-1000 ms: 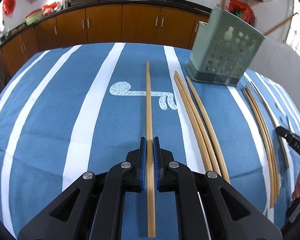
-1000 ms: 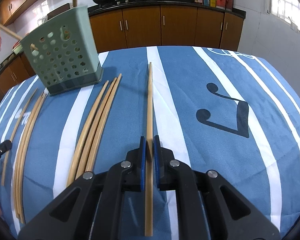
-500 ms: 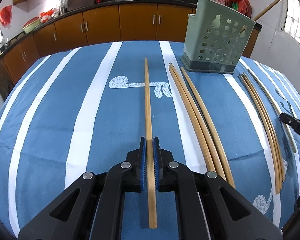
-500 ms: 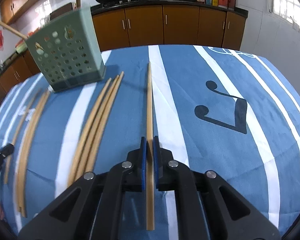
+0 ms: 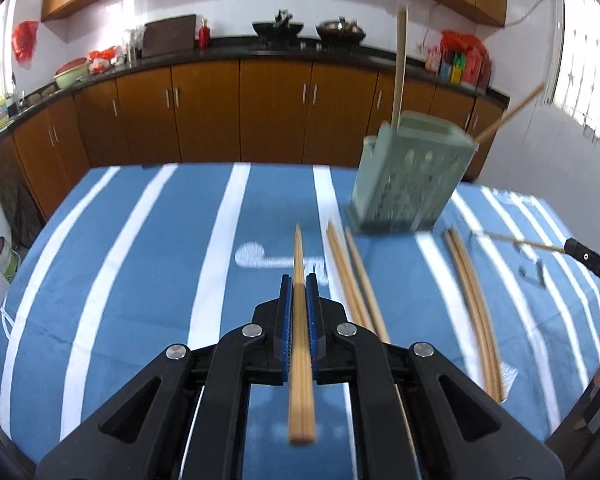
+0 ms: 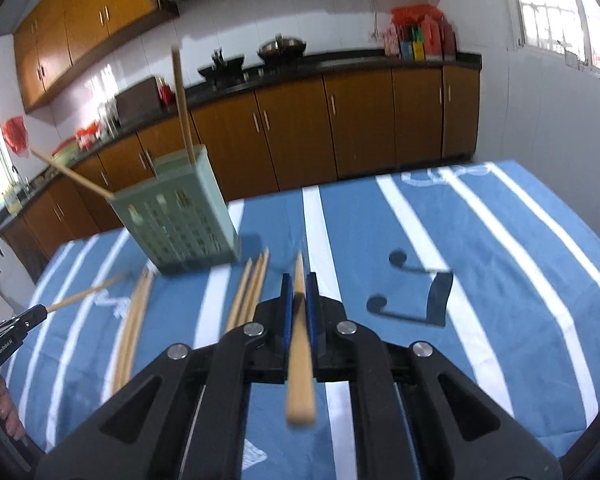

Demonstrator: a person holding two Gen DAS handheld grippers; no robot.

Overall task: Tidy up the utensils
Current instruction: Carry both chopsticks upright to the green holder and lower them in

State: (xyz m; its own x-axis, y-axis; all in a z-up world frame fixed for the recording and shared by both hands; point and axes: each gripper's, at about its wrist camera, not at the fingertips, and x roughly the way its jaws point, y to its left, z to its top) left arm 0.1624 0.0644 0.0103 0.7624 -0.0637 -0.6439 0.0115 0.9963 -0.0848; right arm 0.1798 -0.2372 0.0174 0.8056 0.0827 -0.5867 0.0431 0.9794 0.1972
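Both grippers, left (image 5: 299, 286) and right (image 6: 299, 285), are clamping one bamboo chopstick (image 5: 300, 344) each, pointing forward; perforated green plastic holder (image 6: 180, 220) is sitting ahead, between them.

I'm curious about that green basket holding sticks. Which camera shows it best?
The right wrist view: the green basket shows a whole perforated face, though blurred, with two chopsticks poking out. The left wrist view shows the green basket too, but more blurred, its holes smeared.

Matt wooden chopsticks (image 5: 300, 344), perforated plastic holder (image 5: 408, 184) (pale green), woven cloth tablecloth (image 5: 140, 280)
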